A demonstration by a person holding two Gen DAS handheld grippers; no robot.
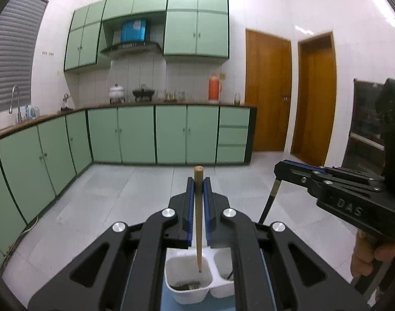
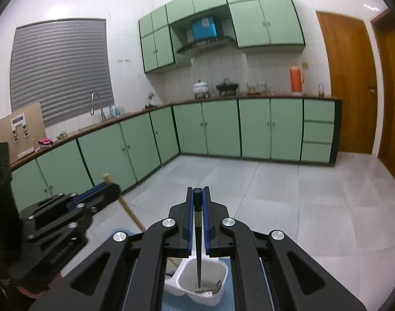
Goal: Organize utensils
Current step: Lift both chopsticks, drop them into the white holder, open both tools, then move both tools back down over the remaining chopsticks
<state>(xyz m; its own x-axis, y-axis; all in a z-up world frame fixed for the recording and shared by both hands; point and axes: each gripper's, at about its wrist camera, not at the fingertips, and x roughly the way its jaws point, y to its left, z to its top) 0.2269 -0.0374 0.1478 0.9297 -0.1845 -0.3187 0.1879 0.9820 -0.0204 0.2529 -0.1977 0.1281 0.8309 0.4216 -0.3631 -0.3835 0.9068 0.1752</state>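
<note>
Nearest, the white two-cup holder (image 1: 188, 285) is sitting directly below both grippers. The left gripper (image 1: 199, 181) is clamping a wooden chopstick (image 1: 198, 220), its long axis upright, tip hanging over the left cup. Beside it, the right gripper (image 2: 198, 193) is gripping a black chopstick (image 2: 198, 233) — also upright, tip dipping into the right cup, where metal cutlery (image 2: 209, 289) is lying. Each is seemingly needing only a straight drop.

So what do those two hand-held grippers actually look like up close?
Both are matte black. The left hand-held gripper and the right hand-held gripper each have two straight fingers lined with blue ribbed pads, driven by angular black link arms with cut-out slots and round silver bolt heads. The right one's side carries raised letters that look like "DAS". No cables show.
</note>
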